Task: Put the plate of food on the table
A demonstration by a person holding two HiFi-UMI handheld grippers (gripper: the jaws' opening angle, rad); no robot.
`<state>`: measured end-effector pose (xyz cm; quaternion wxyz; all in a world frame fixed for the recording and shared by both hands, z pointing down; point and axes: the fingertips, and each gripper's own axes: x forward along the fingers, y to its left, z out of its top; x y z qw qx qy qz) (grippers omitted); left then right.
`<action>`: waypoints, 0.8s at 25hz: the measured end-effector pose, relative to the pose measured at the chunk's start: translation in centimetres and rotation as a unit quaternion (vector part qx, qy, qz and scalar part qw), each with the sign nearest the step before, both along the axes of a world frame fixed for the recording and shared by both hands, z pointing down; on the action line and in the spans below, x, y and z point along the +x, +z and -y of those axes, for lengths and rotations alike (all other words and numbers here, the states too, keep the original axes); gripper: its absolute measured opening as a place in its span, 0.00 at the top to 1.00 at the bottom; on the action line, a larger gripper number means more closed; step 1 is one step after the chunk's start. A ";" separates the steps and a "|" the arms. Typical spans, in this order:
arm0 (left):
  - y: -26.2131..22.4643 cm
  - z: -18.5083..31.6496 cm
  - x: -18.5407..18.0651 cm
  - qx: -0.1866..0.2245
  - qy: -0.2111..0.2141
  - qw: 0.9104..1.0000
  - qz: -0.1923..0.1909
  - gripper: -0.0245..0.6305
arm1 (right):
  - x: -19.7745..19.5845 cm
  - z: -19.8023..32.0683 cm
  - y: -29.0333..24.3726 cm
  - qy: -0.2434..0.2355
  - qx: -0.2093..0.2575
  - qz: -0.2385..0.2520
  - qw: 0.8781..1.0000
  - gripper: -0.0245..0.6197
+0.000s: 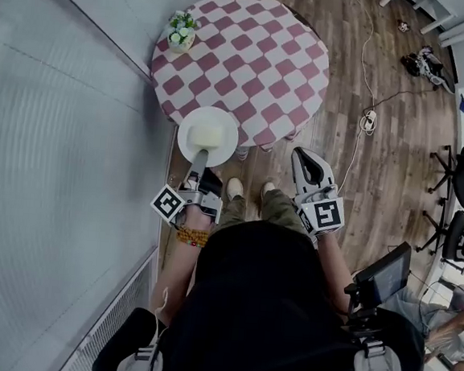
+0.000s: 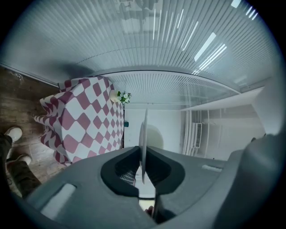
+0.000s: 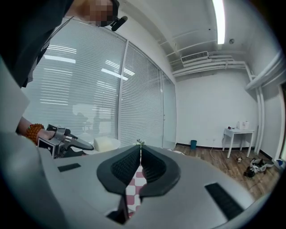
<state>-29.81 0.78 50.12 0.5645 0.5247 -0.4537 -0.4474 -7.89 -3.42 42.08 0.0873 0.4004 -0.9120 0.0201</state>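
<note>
The left gripper (image 2: 143, 151) has its fingers (image 2: 117, 170) clamped on the rim of the white plate (image 1: 189, 142), which carries a pale block of food (image 1: 207, 132) and lies across the near edge of the round checkered surface (image 1: 243, 60) — whether it touches cannot be told. The right gripper (image 3: 139, 154) has its fingers closed on nothing, off the near edge beside the person's leg — well apart from the plate. A small pot of flowers (image 1: 181, 32) stands at the far-left edge.
</note>
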 end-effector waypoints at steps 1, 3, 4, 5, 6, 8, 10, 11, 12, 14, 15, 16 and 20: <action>0.2 0.2 -0.6 -0.002 -0.005 1.000 0.000 0.93 | -0.7 0.5 -0.1 -0.006 0.001 0.000 1.000 0.94; 0.6 0.9 -1.4 -0.007 -0.009 1.000 0.003 0.93 | -1.6 1.6 -0.1 -0.015 0.001 0.000 1.000 0.94; 0.7 1.4 -1.6 -0.009 -0.009 1.000 0.006 0.93 | -1.9 2.1 0.1 -0.018 0.000 0.001 1.000 0.94; 0.8 1.9 -1.8 -0.009 -0.009 1.000 0.009 0.93 | -2.1 2.6 0.3 -0.021 -0.004 0.002 1.000 0.94; 0.7 2.4 -1.9 -0.007 -0.009 1.000 0.012 0.93 | -2.2 3.2 0.6 -0.022 -0.008 0.004 1.000 0.94; 0.6 3.5 -2.1 -0.004 -0.012 1.000 0.019 0.93 | -2.5 4.5 1.2 -0.026 -0.014 0.007 1.000 0.94; 0.6 4.9 -2.5 -0.003 -0.017 0.999 0.027 0.93 | -2.9 6.3 1.6 -0.037 -0.014 0.011 0.999 0.94; 0.5 5.8 -2.7 -0.004 -0.023 0.999 0.028 0.93 | -3.2 7.5 1.8 -0.044 -0.012 0.012 0.999 0.94; 0.1 6.8 -2.9 -0.005 -0.030 0.999 0.025 0.93 | -3.4 8.6 1.8 -0.051 -0.009 0.011 0.999 0.94; -1.5 8.2 -3.2 0.000 -0.051 0.998 0.022 0.93 | -3.4 10.6 1.5 -0.061 -0.008 0.012 0.998 0.94; -2.5 8.9 -3.4 0.009 -0.060 0.998 0.025 0.93 | -3.4 11.7 1.3 -0.065 -0.007 0.014 0.998 0.94; -3.5 9.8 -3.6 0.020 -0.066 0.997 0.031 0.93 | -3.3 12.8 1.2 -0.068 -0.006 0.018 0.998 0.94; -5.8 14.5 -3.9 0.041 -0.068 0.995 0.056 0.93 | -3.2 17.3 1.2 -0.069 -0.006 0.030 0.997 0.94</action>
